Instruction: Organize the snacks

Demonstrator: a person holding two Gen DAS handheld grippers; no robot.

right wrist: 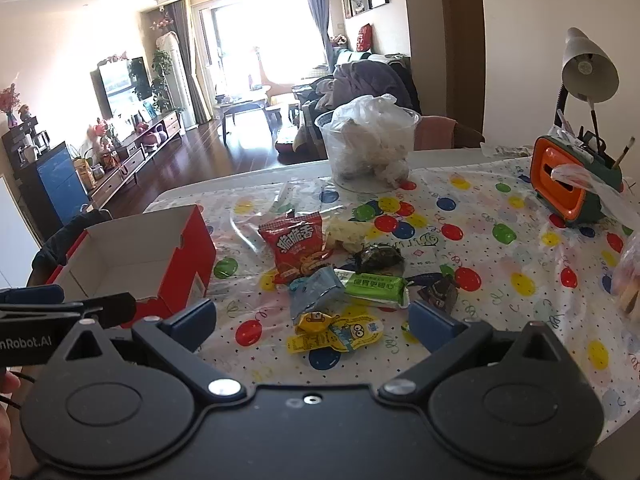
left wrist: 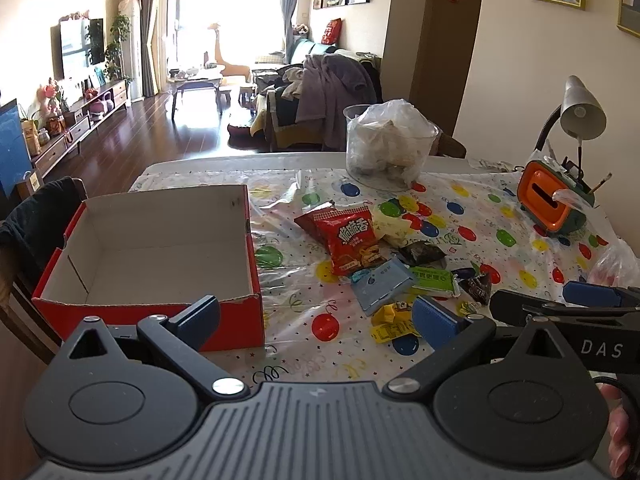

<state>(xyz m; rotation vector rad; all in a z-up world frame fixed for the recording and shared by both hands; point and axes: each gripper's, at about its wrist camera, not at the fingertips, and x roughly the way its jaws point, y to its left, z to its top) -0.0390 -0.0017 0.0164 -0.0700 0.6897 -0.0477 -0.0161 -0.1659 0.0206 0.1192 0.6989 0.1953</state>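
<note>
Left fingers [left wrist: 316, 316]: wide open, holding nothing, hanging over the counter [left wrist: 460, 216] by the box.
Right fingers [right wrist: 312, 322]: wide open too, empty, aimed at the snack pile.
Box [left wrist: 160, 248]: red outside, white inside, nothing in it yet. It sits on the left so snacks can drop in.
Snacks: all loose in a heap beside the box, none put away.
Red bag [right wrist: 298, 250]: at the back of the heap.
Green pack [right wrist: 374, 288]: in the middle.
Yellow packs [right wrist: 336, 330]: closest to my right fingers, so I think they are easiest to grab first.
</note>
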